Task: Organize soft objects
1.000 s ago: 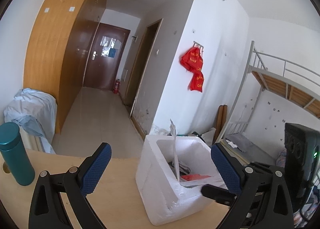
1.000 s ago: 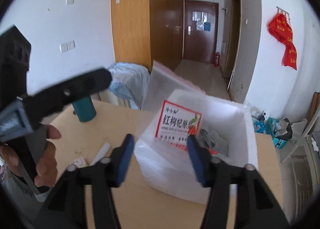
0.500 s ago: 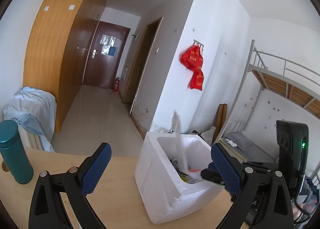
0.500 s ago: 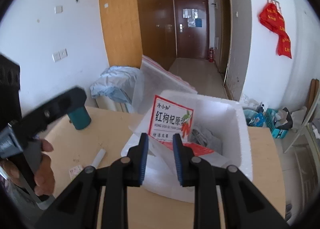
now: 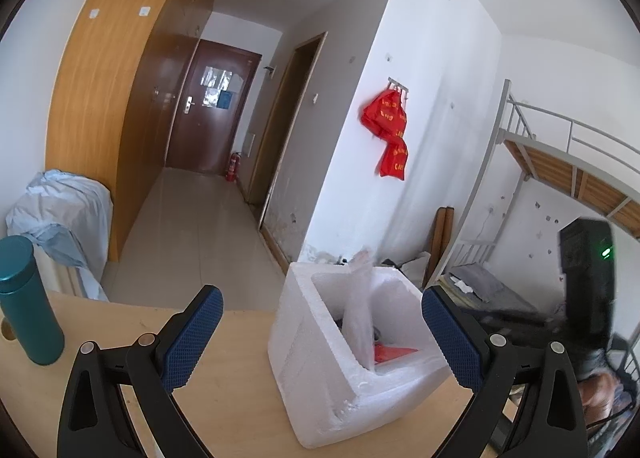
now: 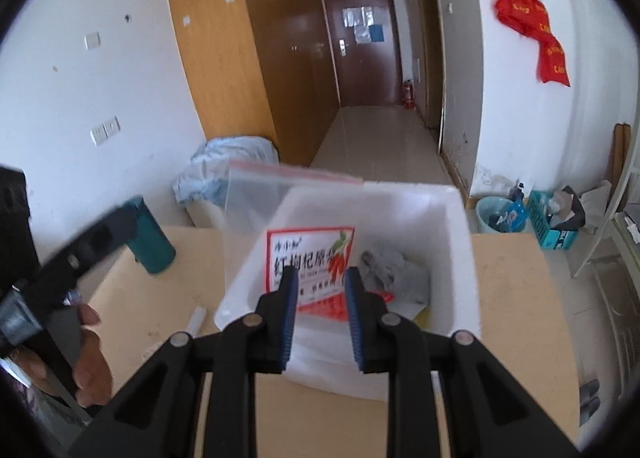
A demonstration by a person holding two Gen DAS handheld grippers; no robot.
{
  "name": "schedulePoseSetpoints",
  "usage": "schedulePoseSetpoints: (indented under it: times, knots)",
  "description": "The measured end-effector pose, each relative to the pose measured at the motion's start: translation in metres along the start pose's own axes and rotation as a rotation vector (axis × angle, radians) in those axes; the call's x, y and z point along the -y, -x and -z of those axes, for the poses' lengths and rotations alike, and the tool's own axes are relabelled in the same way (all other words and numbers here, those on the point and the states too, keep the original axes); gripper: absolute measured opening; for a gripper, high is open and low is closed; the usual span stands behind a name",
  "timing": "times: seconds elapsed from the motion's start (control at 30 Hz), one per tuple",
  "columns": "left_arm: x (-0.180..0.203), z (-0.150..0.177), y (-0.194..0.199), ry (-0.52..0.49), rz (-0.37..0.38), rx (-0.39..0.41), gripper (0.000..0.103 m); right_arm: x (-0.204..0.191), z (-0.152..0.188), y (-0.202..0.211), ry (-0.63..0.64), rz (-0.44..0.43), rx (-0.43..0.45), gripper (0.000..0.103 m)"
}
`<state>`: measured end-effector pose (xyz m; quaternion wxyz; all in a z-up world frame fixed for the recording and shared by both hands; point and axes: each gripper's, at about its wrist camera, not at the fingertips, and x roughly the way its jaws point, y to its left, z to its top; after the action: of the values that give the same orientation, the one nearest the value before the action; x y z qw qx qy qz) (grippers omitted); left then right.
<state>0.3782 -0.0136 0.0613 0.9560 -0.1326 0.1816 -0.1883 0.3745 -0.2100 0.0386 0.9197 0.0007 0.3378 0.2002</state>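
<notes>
A clear zip bag with a red-and-white label (image 6: 310,254) stands upright inside a white foam box (image 6: 460,258) on the wooden table. My right gripper (image 6: 320,278) reaches into the box from the near side. Its blue pads stand close together and pinch the bag's lower part. A crumpled grey cloth (image 6: 396,274) lies in the box to the right of the bag. In the left wrist view the bag (image 5: 360,306) shows edge-on, rising above the box (image 5: 312,378). My left gripper (image 5: 320,298) hangs wide open before the box, holding nothing.
A teal bottle (image 5: 28,298) (image 6: 150,242) stands at the table's left. A small white tube (image 6: 198,318) lies on the table (image 6: 508,298) left of the box. A hand (image 6: 88,358) holds the left gripper. A pale blue cloth bundle (image 5: 60,210) sits beyond the table.
The right jaws came together from wide apart onto the bag. The bag shifted from leaning over the box's left rim to standing upright inside. The left gripper kept still.
</notes>
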Motion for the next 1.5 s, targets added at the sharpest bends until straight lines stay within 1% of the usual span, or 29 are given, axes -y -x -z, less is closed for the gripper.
schedulePoseSetpoints:
  times: [0.07,0.13,0.23,0.27,0.3,0.33,0.37,0.5,0.67,1.07,1.13,1.3,1.37,1.43,1.5]
  knots:
    - [0.001,0.000,-0.001,-0.006,-0.003,-0.001,0.100,-0.002,0.002,0.001,0.005,-0.006,0.006,0.028]
    - [0.002,0.001,-0.001,-0.006,-0.001,-0.001,0.100,-0.003,0.001,0.007,0.011,-0.014,0.029,0.028]
    - [0.004,0.002,-0.003,-0.009,0.001,-0.006,0.100,-0.006,0.001,0.015,0.025,-0.001,0.044,0.029]
    - [0.005,0.002,-0.003,-0.012,0.000,-0.008,0.100,-0.005,0.001,0.017,0.028,0.007,0.048,0.032]
    - [0.005,0.003,-0.004,-0.014,0.000,-0.010,0.100,-0.004,0.002,0.018,0.027,0.016,0.051,0.047]
    - [0.006,0.003,-0.005,-0.017,0.001,-0.013,0.100,-0.002,0.004,0.020,0.023,0.021,0.059,0.059]
    - [0.008,0.004,-0.006,-0.020,0.002,-0.017,0.100,-0.001,0.006,0.023,0.018,0.024,0.071,0.063]
    - [0.009,0.008,-0.004,-0.029,-0.003,-0.025,0.100,0.003,0.012,0.028,0.009,0.031,0.074,0.063]
    - [0.013,0.021,0.000,-0.032,-0.025,-0.066,0.100,0.002,0.020,0.039,-0.006,0.031,0.078,0.063]
    - [0.033,0.050,0.043,-0.056,-0.078,-0.104,0.100,-0.011,0.055,0.077,-0.006,0.003,0.095,0.064]
    - [0.036,0.053,0.055,-0.061,-0.083,-0.100,0.100,-0.015,0.060,0.082,0.000,0.002,0.097,0.069]
    - [0.039,0.062,0.081,-0.063,-0.103,-0.106,0.100,-0.025,0.075,0.092,0.006,-0.008,0.094,0.070]
    - [0.041,0.065,0.093,-0.068,-0.119,-0.106,0.100,-0.029,0.084,0.095,0.008,-0.008,0.088,0.073]
    - [0.042,0.070,0.105,-0.067,-0.129,-0.102,0.100,-0.032,0.090,0.099,0.001,-0.008,0.093,0.083]
    - [0.042,0.074,0.115,-0.065,-0.135,-0.097,0.100,-0.035,0.098,0.104,0.003,-0.005,0.094,0.085]
